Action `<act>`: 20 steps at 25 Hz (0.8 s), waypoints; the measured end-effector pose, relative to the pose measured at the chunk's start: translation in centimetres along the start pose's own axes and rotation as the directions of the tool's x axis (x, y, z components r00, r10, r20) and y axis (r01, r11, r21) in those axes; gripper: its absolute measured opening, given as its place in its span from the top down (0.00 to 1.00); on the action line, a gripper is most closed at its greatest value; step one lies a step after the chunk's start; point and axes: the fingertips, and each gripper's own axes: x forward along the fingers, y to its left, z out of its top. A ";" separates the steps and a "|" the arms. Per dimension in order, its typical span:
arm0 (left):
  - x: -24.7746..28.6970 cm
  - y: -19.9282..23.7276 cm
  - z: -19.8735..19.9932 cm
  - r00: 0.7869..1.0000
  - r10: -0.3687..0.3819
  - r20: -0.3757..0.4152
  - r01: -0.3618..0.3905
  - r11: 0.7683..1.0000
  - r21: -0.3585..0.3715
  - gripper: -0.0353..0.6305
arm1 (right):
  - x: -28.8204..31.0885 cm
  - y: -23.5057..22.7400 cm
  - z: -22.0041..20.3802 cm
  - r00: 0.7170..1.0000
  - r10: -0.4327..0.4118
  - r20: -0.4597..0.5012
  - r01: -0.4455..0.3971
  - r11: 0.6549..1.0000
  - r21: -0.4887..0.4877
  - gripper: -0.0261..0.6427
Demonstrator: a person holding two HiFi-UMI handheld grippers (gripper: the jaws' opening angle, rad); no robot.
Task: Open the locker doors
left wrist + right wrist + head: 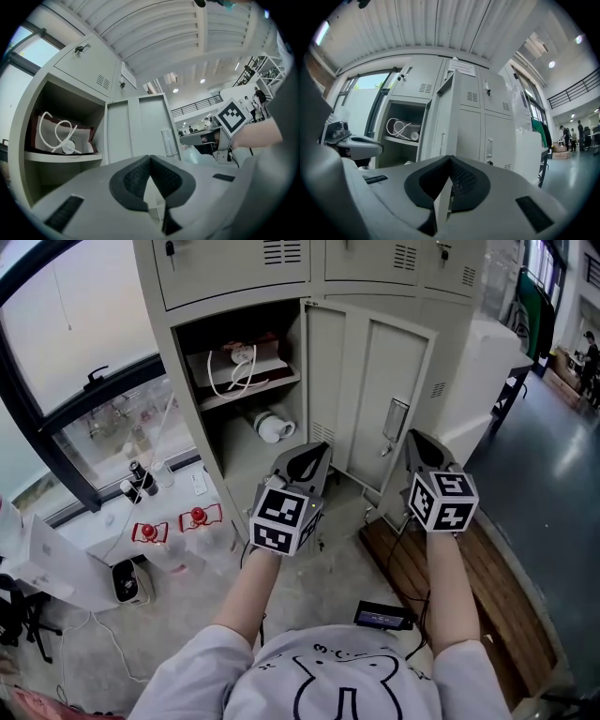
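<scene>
In the head view the lower-left locker (185,399) stands open, its door (361,381) swung out to the right. A bag (234,367) lies on the shelf (258,388) inside. The left gripper (319,451) is held just in front of the opening, and the right gripper (413,437) is at the door's free edge. In the left gripper view the 2 jaws meet at their tips with nothing between them, pointing toward the door's inner face. In the right gripper view the 2 jaws are pressed together on the door's near edge, which is seen edge-on.
</scene>
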 end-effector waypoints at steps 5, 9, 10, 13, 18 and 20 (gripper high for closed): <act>0.1 0.2 0.7 1.000 0.002 0.018 -0.002 1.000 0.009 0.92 | -0.4 0.3 0.6 1.000 -0.015 0.011 0.016 1.000 -0.026 0.94; -0.2 1.7 1.4 0.999 0.029 0.032 -0.030 0.999 0.014 0.92 | -1.4 1.6 3.7 0.994 -0.014 0.112 0.019 0.999 -0.043 0.94; -0.2 2.2 1.6 0.999 0.037 0.033 -0.038 0.999 0.018 0.92 | -1.5 2.3 4.8 0.990 0.003 0.138 0.004 0.999 -0.049 0.94; -0.4 3.5 3.2 0.998 0.050 0.046 -0.052 0.997 0.049 0.92 | -1.7 4.8 8.6 0.973 0.073 0.217 -0.053 0.994 -0.100 0.94; -0.6 6.7 7.9 0.992 0.079 0.097 -0.088 0.992 0.092 0.92 | -0.8 9.9 15.0 0.930 0.234 0.284 -0.175 0.960 -0.219 0.94; -0.8 7.9 10.3 0.988 0.092 0.122 -0.105 0.989 0.108 0.92 | 0.0 11.7 17.2 0.913 0.287 0.290 -0.213 0.941 -0.261 0.94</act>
